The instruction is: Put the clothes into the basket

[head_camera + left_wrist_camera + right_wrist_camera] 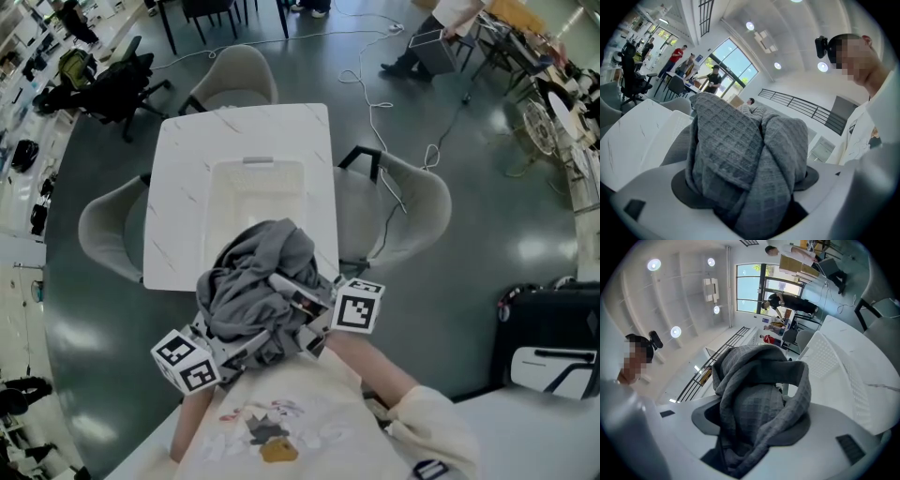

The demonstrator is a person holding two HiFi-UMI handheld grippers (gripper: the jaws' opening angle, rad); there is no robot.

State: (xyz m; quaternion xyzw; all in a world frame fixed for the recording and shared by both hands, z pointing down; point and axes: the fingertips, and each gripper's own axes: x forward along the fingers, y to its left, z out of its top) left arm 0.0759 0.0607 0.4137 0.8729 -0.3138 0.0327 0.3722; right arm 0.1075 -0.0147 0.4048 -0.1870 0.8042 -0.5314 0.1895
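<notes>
Both pairs of jaws pinch one grey cloth (253, 281). In the left gripper view its waffle-weave folds fill the gap between the jaws and rise well above them. In the right gripper view a thick roll of it is wedged between jaws that stand partly apart around it.

From the head view, the left gripper (223, 347) and right gripper (309, 323) hold the bundle from either side, close to the person's chest. The cloth hides the near end of the white basket (258, 163), which sits on a white table (183, 159). Grey chairs (403, 199) stand around the table.
</notes>
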